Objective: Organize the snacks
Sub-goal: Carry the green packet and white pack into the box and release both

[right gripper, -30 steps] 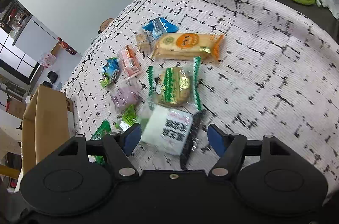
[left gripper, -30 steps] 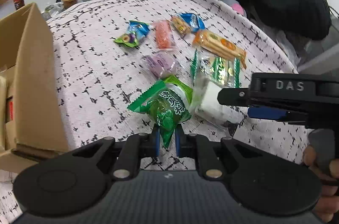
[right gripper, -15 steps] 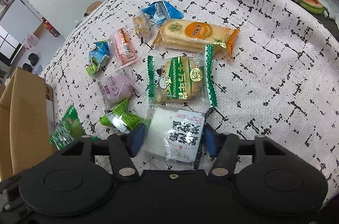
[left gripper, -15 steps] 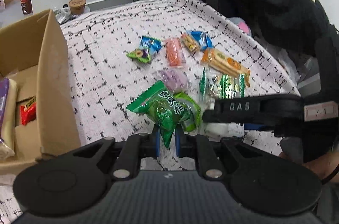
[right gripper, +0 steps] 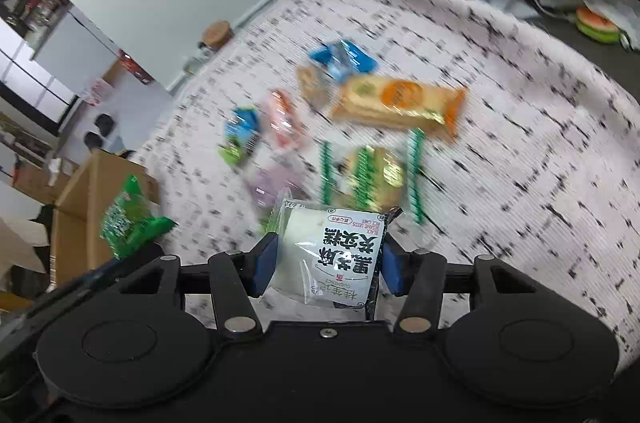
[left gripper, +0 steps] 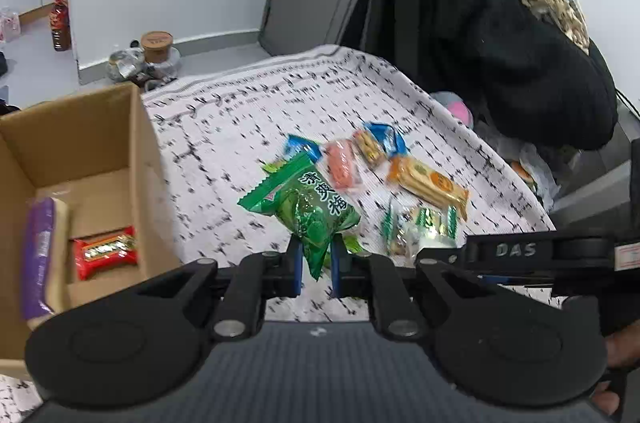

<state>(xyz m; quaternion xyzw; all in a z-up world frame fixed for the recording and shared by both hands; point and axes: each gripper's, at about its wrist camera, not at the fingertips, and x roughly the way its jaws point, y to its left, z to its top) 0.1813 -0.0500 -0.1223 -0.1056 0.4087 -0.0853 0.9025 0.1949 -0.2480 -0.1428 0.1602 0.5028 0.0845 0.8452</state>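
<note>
My left gripper (left gripper: 315,265) is shut on the lower end of a green plum-candy packet (left gripper: 308,207), which hangs above the patterned cloth (left gripper: 240,111). To its left stands an open cardboard box (left gripper: 80,127) holding a red packet (left gripper: 106,252) and a purple one (left gripper: 38,255). My right gripper (right gripper: 326,263) has a white black-sesame rice-cake packet (right gripper: 340,255) between its closing jaws. The blue pads press its sides, and it is raised off the cloth. The right wrist view also shows the green packet (right gripper: 128,219) in front of the box (right gripper: 84,191).
Several snacks lie on the cloth: an orange cracker packet (right gripper: 396,103), a green-striped biscuit (right gripper: 368,175), a pink packet (right gripper: 282,119), blue ones (right gripper: 344,57) and a purple one (right gripper: 268,183). A black coat (left gripper: 500,43) hangs at the far right. A lidded jar (left gripper: 157,45) stands behind the box.
Both grippers rose. The left lifted the green packet off the cloth, with more of the box now in view. The right jaws narrowed onto the white packet and picked it up.
</note>
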